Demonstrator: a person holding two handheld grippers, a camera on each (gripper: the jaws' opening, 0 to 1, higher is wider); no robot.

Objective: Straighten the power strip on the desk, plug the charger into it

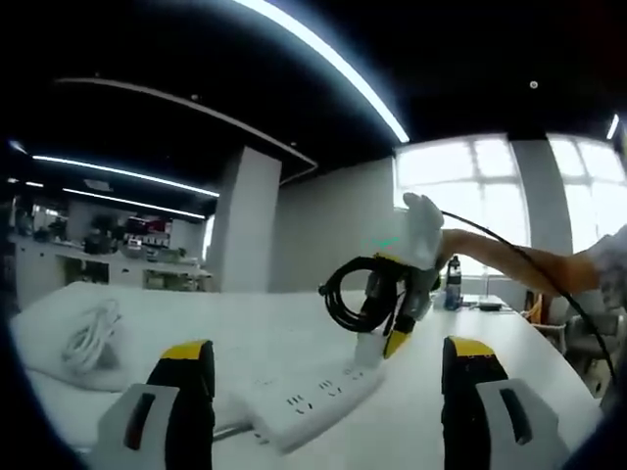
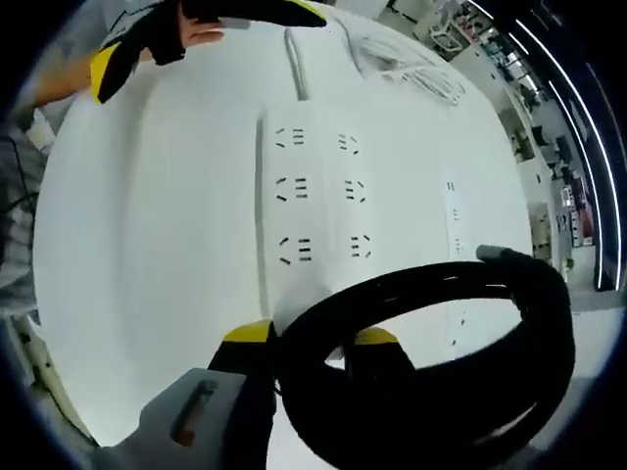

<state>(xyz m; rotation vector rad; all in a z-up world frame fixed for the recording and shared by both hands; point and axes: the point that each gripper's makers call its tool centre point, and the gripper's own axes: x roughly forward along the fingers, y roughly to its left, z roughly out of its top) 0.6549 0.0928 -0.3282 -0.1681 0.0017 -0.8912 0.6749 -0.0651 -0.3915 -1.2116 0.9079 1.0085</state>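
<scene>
My right hand-held gripper (image 2: 312,357) is clamped on the charger (image 2: 431,377), its stiff black cord coiled. The power strip (image 2: 318,211) lies on the table (image 2: 147,245) at twelve o'clock. It seems light and slippery; my left hand-held gripper (image 1: 328,377) stands wide.

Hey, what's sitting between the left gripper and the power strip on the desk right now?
Nothing: in the left gripper view, only bare white desk lies between the open left gripper and the power strip, which sits just ahead between its jaws.
</scene>
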